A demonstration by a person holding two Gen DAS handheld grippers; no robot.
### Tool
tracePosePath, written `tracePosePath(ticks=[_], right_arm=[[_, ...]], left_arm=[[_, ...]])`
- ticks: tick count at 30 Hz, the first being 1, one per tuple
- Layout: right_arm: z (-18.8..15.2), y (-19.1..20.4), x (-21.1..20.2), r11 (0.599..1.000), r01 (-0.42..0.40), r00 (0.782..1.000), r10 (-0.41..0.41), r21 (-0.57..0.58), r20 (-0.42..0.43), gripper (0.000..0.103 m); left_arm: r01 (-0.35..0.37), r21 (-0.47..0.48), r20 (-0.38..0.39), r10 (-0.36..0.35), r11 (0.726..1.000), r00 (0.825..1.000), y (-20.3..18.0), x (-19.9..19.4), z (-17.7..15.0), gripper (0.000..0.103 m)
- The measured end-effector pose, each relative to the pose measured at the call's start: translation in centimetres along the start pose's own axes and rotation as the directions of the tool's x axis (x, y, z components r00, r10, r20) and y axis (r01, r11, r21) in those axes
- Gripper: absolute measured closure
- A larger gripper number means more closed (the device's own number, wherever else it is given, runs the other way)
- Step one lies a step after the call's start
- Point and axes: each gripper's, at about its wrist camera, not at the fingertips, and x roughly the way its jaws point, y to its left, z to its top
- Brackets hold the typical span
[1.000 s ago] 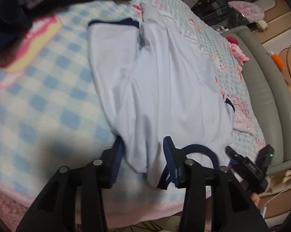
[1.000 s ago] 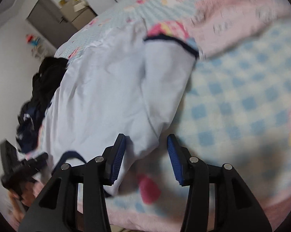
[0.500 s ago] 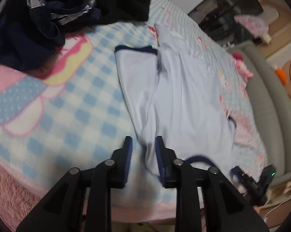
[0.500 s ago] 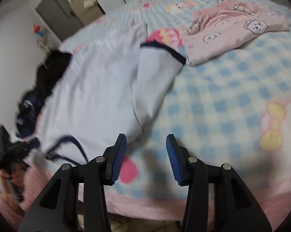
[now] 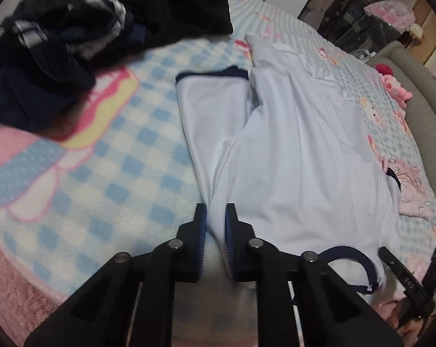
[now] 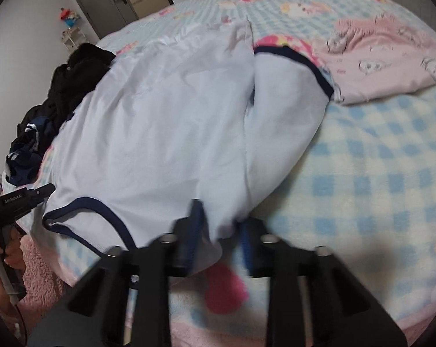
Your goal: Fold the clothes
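— Tongs first: what differs from a second ago?

— The left tongs [image 5: 215, 219] stood wide apart a second ago with the shirt's shoulder edge lying between the pads. They narrowed half a second ago, and now they are clenched on a fold of the pale blue shirt [image 5: 290, 156]. The right tongs [image 6: 218, 222] were spread over bare blanket beside the shirt; now they have slid in, and the shirt's edge lies between the two pads. That view is blurred, and a gap shows on the right pad's side, so I cannot tell whether they grip the cloth.

— Where does the shirt lie?

— Spread on the checked blue-and-white blanket [image 5: 108, 156] of the bed. From the left tongs it runs away toward 12 and 1 o'clock, one navy-trimmed sleeve [image 5: 215, 98] at about 12 o'clock, the navy neckline [image 5: 353, 257] at 3 o'clock, near the bed's front edge. From the right tongs the shirt's body stretches toward 11 o'clock, its other sleeve toward 1 o'clock, the neckline at 9 o'clock.

— Anything else nearby?

— Dark clothes [image 5: 82, 34] are heaped at 10 o'clock of the left tongs, well apart from the shirt. A pink printed garment [image 6: 385, 57] touches the sleeve cuff at 1 o'clock of the right tongs.
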Motion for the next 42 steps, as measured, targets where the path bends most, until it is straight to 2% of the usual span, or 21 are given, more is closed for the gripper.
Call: tracePosePath(ticks=[5, 9, 10, 12, 13, 14, 16, 18, 19, 20, 24, 28, 30, 31, 33, 34, 35, 37, 40, 41, 42], right_arm=[[0.1, -0.4, -1.5, 0.999, 0.053, 0.998, -0.053, -0.005, 0.024, 0.096], [0.1, -0.4, -2.1, 1.0, 0.007, 0.999, -0.008, 0.03, 0.032, 0.092], [0.3, -0.5, -2.5, 1.0, -0.006, 0.999, 0.005, 0.014, 0.049, 0.087], [0.8, -0.5, -2.6, 1.0, -0.031, 0.998, 0.031, 0.0, 0.06, 0.07], [1.1, -0.5, -2.6, 0.999, -0.044, 0.997, 0.044, -0.006, 0.066, 0.06], [1.4, -0.6, -2.3, 0.998, -0.057, 0.996, 0.057, 0.0, 0.062, 0.051], [2.0, -0.7, -1.2, 0.999, -0.05, 0.998, 0.049, 0.005, 0.041, 0.048], [2.0, -0.2, 0.4, 0.999, -0.033, 0.999, 0.033, -0.014, -0.001, 0.048], [1.9, 0.0, 1.3, 0.999, -0.006, 1.0, 0.005, -0.034, -0.03, 0.055], [1.5, 0.0, 1.4, 0.999, 0.026, 0.999, -0.028, -0.046, -0.026, 0.075], [0.8, -1.1, 0.4, 0.996, 0.076, 0.997, -0.076, -0.054, -0.004, 0.09], [0.6, -1.4, -1.5, 0.995, 0.091, 0.995, -0.089, -0.044, 0.035, 0.092], [0.8, -1.6, -2.8, 1.0, 0.01, 0.998, -0.009, -0.001, 0.064, 0.092], [0.8, -1.7, -3.4, 0.999, -0.032, 0.996, 0.03, 0.019, 0.079, 0.091], [1.0, -1.7, -3.6, 0.991, -0.119, 0.989, 0.112, 0.069, 0.091, 0.078], [1.1, -1.6, -3.4, 0.988, -0.131, 0.988, 0.124, 0.075, 0.092, 0.065], [1.3, -1.6, -3.1, 0.987, -0.142, 0.987, 0.134, 0.08, 0.093, 0.059], [1.3, -1.2, -2.0, 0.997, -0.061, 0.996, 0.058, 0.047, 0.068, 0.055], [1.4, -2.1, 0.1, 0.998, -0.012, 1.0, 0.012, 0.063, 0.007, 0.036], [1.6, -2.4, 0.6, 0.997, -0.024, 1.0, 0.025, 0.075, -0.015, 0.036], [1.5, -2.4, 0.8, 0.996, -0.033, 0.999, 0.035, 0.082, -0.022, 0.037]], left_arm=[[-0.024, -0.032, 0.023, 0.024, 0.999, 0.999, 0.3, -1.7, 0.0, 0.092], [0.058, -0.087, 0.045, -0.054, 0.995, 0.997, 1.2, -3.4, -0.3, 0.09], [0.067, -0.07, 0.065, -0.063, 0.995, 0.996, 0.5, -3.8, -0.3, 0.087], [0.054, -0.002, 0.08, -0.053, 0.999, 0.995, -1.3, -3.7, 0.0, 0.055], [0.049, 0.01, 0.08, -0.05, 0.999, 0.996, -1.9, -3.5, 0.1, 0.049], [0.06, 0.008, 0.07, -0.061, 0.998, 0.996, -2.4, -2.8, 0.2, 0.048], [0.072, 0.01, 0.049, -0.073, 0.997, 0.996, -3.1, -1.6, 0.3, 0.048], [-0.026, 0.043, 0.021, 0.025, 0.999, 0.999, -3.9, 0.0, -0.1, 0.056], [-0.078, 0.045, 0.003, 0.078, 0.996, 0.997, -4.0, 0.6, -0.4, 0.063], [-0.117, 0.038, -0.006, 0.117, 0.992, 0.993, -3.8, 1.1, -0.6, 0.074], [-0.194, 0.035, 0.018, 0.194, 0.98, 0.981, -2.4, 0.2, -0.9, 0.096], [-0.196, -0.03, 0.037, 0.197, 0.98, 0.98, -0.2, -1.3, -0.8, 0.096], [-0.109, -0.149, 0.045, 0.117, 0.983, 0.992, 1.8, -2.3, -1.0, 0.091], [-0.087, -0.185, 0.056, 0.098, 0.979, 0.994, 2.4, -2.5, -1.1, 0.086], [-0.059, -0.228, 0.077, 0.078, 0.972, 0.994, 3.2, -2.7, -1.5, 0.045], [-0.047, -0.24, 0.086, 0.069, 0.97, 0.994, 3.2, -2.6, -1.7, 0.04], [-0.034, -0.253, 0.094, 0.06, 0.967, 0.994, 3.2, -2.4, -2.0, 0.038], [-0.042, -0.238, 0.087, 0.065, 0.97, 0.994, 2.3, -1.9, -2.0, 0.037], [-0.068, -0.172, 0.06, 0.079, 0.983, 0.995, 0.6, -0.4, -1.0, 0.037], [-0.077, -0.158, 0.058, 0.087, 0.984, 0.995, 0.2, -0.1, -0.6, 0.039], [-0.072, -0.143, 0.061, 0.081, 0.987, 0.995, -0.2, 0.0, -0.4, 0.053]])
